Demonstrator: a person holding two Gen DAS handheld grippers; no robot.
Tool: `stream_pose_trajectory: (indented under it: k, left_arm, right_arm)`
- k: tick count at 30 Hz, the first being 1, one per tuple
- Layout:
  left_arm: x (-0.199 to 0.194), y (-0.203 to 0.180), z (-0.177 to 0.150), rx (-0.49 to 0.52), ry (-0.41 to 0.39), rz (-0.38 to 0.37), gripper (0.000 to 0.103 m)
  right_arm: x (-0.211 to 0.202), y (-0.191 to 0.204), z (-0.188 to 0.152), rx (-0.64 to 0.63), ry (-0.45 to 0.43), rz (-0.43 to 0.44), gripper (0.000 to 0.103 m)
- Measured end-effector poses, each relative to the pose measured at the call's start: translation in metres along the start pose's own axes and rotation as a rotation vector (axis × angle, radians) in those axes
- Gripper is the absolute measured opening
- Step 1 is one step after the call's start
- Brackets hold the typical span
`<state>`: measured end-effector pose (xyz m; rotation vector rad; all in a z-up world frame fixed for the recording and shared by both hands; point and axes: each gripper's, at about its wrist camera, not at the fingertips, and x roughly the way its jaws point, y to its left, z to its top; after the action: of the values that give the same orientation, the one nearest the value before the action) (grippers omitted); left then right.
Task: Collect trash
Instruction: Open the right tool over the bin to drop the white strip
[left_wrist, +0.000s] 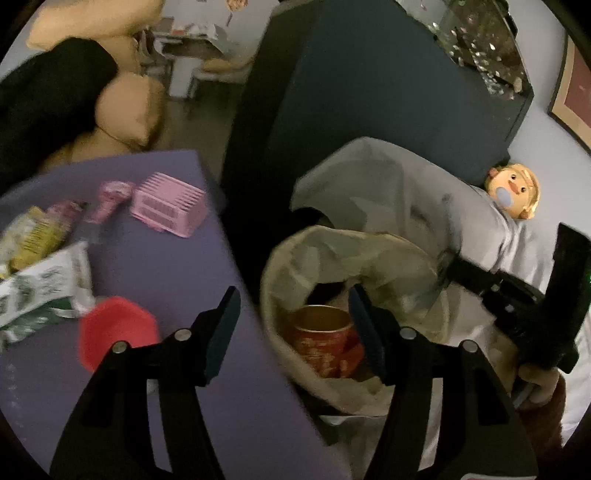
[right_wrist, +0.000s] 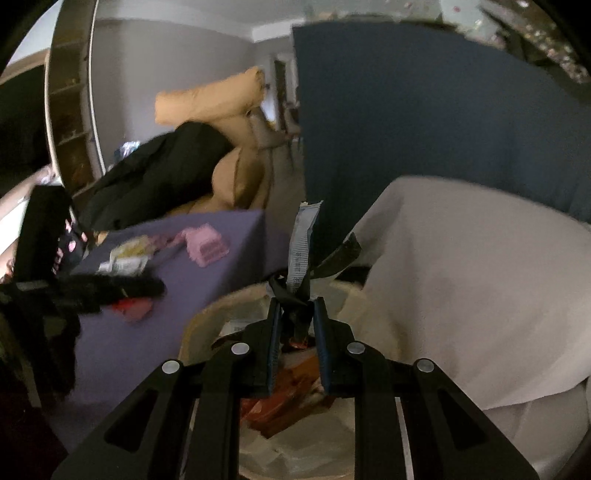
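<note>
While the right tool (right_wrist: 297, 314) pinches a crumpled wrapper (right_wrist: 303, 236) above the bin (left_wrist: 291, 258) beside the purple surface (left_wrist: 166, 266), likely to drop it in, the left tool (left_wrist: 291, 310) hangs spread and empty over the red can (left_wrist: 325, 343) inside.

Both grippers are matte black plastic. The left gripper (left_wrist: 293, 314) has dark blue finger pads and silver rivets at the linkages. The right gripper (right_wrist: 297, 317) matches, with triangular cut-outs in its arms.

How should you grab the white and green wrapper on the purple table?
Pinch the white and green wrapper by its crinkled end nearest the red cup, coming down from above. It lies flat on the purple table, so only a raised edge gives the open left gripper something to bite.
</note>
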<state>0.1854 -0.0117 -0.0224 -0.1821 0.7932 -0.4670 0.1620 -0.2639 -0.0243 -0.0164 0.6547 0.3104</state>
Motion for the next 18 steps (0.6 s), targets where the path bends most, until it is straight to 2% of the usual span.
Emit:
stream_pose_trajectory:
  k: [5,13,15,18]
  left_arm:
    - [-0.011,0.010,-0.004,-0.020,-0.009,-0.006,0.059]
    - [-0.017,0.016,-0.007,-0.031,-0.007,-0.026,0.059]
    - [-0.020,0.019,-0.008,-0.034,-0.011,-0.024,0.059]
    - [-0.025,0.028,-0.009,-0.043,-0.019,-0.010,0.059]
  right_arm:
    - [0.031,0.003,-0.019,-0.015,0.113,-0.022,0.018]
    - [0.053,-0.002,-0.038,0.011,0.215,-0.018,0.020]
    - [0.055,0.000,-0.042,-0.006,0.234,-0.032,0.032]
    - [0.056,0.001,-0.044,-0.021,0.240,-0.038,0.043]
